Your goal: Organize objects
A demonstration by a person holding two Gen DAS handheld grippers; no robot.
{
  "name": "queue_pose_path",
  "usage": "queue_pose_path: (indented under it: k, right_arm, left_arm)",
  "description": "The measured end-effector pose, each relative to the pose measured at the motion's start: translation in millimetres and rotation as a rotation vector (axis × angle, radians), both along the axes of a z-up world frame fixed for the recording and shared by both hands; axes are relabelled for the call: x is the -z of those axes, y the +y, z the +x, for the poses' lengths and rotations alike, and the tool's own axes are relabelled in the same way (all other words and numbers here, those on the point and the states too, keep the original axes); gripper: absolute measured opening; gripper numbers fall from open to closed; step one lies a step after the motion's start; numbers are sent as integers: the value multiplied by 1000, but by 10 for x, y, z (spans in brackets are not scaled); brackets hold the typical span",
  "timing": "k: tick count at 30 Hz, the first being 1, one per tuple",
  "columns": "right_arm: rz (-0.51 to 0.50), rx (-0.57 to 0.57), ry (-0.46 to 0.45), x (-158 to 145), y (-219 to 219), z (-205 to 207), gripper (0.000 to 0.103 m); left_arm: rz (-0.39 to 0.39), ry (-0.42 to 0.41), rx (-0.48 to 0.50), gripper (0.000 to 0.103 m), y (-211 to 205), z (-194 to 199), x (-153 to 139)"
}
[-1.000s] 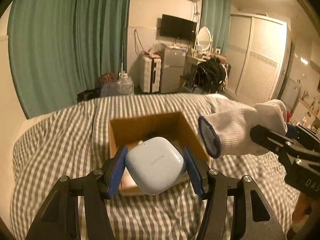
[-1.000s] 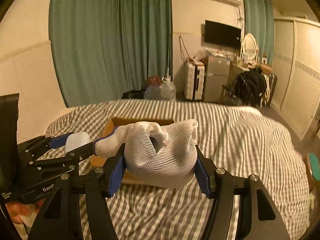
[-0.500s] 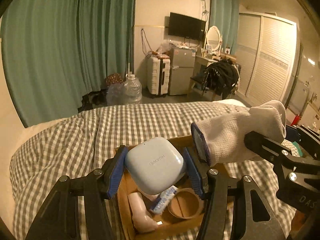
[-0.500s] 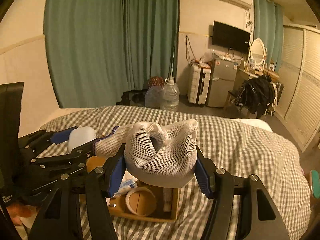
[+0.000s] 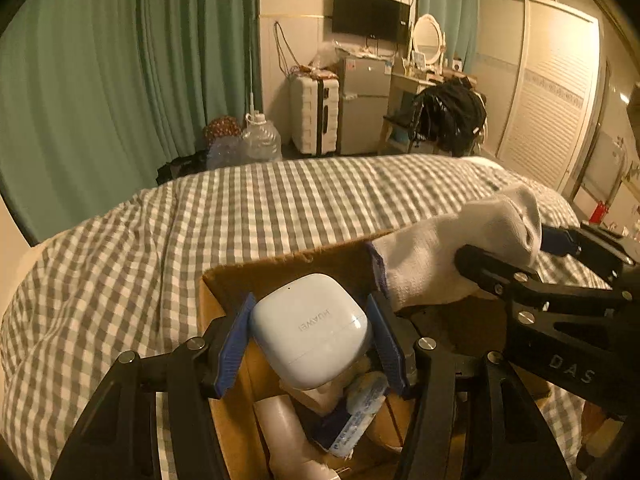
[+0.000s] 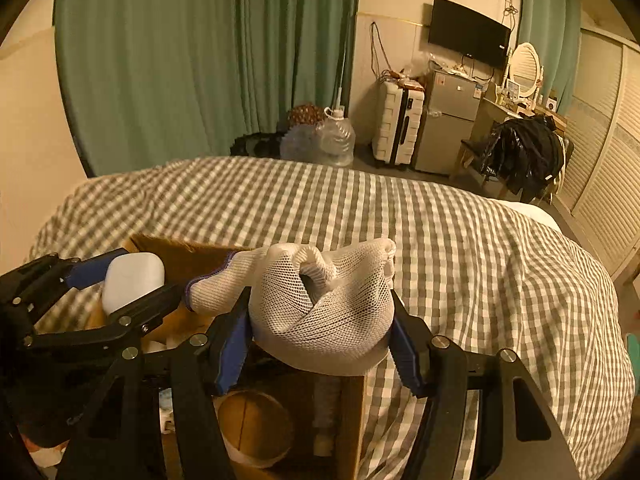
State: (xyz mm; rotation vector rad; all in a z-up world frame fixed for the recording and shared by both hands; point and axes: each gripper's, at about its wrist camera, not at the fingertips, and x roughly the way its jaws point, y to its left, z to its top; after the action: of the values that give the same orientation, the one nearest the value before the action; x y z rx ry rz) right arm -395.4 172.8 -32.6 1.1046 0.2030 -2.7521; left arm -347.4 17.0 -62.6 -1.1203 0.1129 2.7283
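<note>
My left gripper (image 5: 310,342) is shut on a white earbud case (image 5: 310,330) and holds it over the open cardboard box (image 5: 288,266) on the bed. My right gripper (image 6: 320,336) is shut on a bundled white work glove (image 6: 320,300), also over the box (image 6: 352,420). The glove shows at the right of the left wrist view (image 5: 452,252). The earbud case shows at the left of the right wrist view (image 6: 132,280). Inside the box lie a round brown container (image 6: 254,428), a small blue-white tube (image 5: 356,418) and a pale bottle (image 5: 286,432).
The box stands on a grey-and-white checked bed cover (image 6: 460,240). Beyond the bed are green curtains (image 6: 200,60), water jugs (image 6: 334,140), a white suitcase (image 6: 396,126), a small fridge (image 6: 450,124) and a chair with dark clothes (image 6: 524,156).
Both grippers have moved forward and down over the box with their objects held. The box's inside has come into view below them.
</note>
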Motion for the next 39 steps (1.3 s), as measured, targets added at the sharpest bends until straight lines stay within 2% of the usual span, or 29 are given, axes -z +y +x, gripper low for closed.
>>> queue_pose_path:
  k: [12, 16, 19, 21, 23, 28, 34, 39]
  right_arm:
    - [70, -44, -17, 188, -188, 62, 63]
    - [49, -58, -27, 194, -193, 99, 66]
    - [-5, -68, -36, 178, -159, 127, 73]
    - [-28, -69, -30, 128, -144, 164, 74]
    - [-40, -77, -16, 71, -164, 224, 80]
    - [-60, -74, 25, -150, -176, 309, 87]
    - [-117, -55, 74, -535, -140, 478, 92]
    - [-142, -35, 158, -985, -61, 782, 94]
  left_arm:
    - [-52, -52, 5, 59, -4, 39, 246]
    - [-40, -57, 2, 59, -50, 67, 250]
    - [-5, -68, 2, 61, -107, 67, 254]
    - [7, -60, 2, 71, -132, 96, 225]
    - [13, -36, -2, 82, -165, 156, 163]
    - [34, 16, -14, 91, -212, 249, -87]
    - [45, 94, -35, 95, -289, 406, -482]
    - [38, 180, -55, 99, -371, 690, -923]
